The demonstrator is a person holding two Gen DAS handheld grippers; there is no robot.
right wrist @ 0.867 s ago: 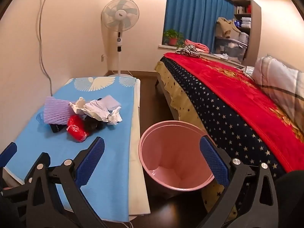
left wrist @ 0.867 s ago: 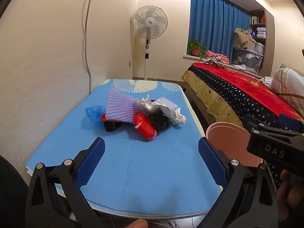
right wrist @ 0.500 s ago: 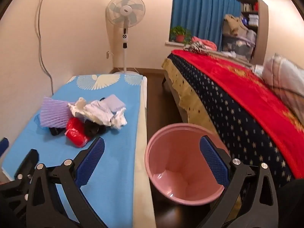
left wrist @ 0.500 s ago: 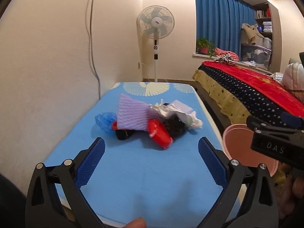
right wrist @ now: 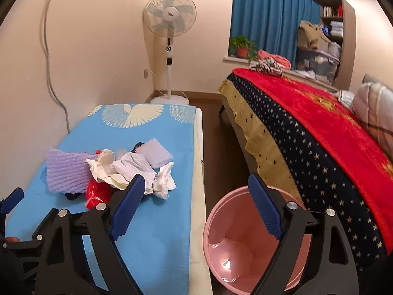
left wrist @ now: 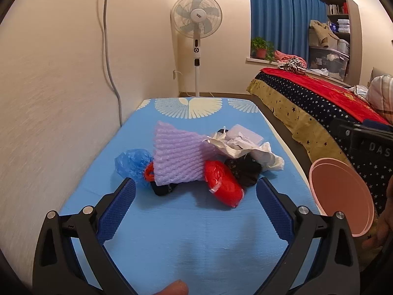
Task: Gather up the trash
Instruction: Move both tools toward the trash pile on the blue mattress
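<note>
Crumpled paper (left wrist: 245,147), ribbed purple foam net (left wrist: 176,157), glossy red wrapper (left wrist: 222,186), smooth pink bucket (right wrist: 248,243), both grippers' fingers spread, empty.

the left claw (left wrist: 195,198) is held low and level, pointing forward, its two blue-padded fingers (left wrist: 117,209) spread wide with nothing between them. a fingertip of the hand gripping it peeks in at the bottom edge of its own view. the right claw (right wrist: 196,205) sits beside it on the right, tipped a little downward, its jaws likewise gaping and empty. from the left wrist view the black body of the right claw shows at the far right, with part of the right hand (left wrist: 383,223) wrapped under it.
</note>
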